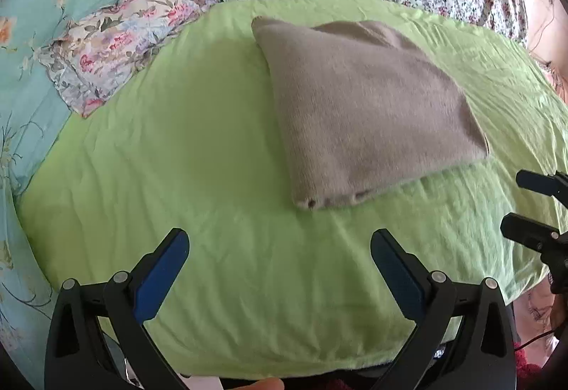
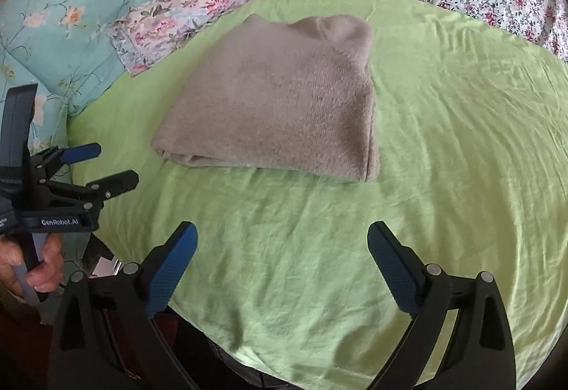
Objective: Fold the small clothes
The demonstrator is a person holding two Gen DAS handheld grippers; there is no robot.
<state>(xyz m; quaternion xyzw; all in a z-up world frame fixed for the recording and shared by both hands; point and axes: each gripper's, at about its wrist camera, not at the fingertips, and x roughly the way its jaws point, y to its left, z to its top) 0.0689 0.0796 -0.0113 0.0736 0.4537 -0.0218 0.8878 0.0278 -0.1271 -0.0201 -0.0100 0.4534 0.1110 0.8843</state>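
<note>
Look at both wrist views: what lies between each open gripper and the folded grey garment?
Only bare green sheet. In each wrist view nothing lies between the left gripper or right gripper and the grey garment.

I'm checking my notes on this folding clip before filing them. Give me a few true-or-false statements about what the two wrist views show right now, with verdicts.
1. The grey knitted garment lies folded on the green sheet. True.
2. The left gripper is clamped on the garment. False: its jaws stand open and empty, short of the garment.
3. The right gripper is open with nothing between its fingers. True.
4. A blue floral pillow lies on top of the garment. False: it lies beside the green sheet, apart from the garment.
</note>
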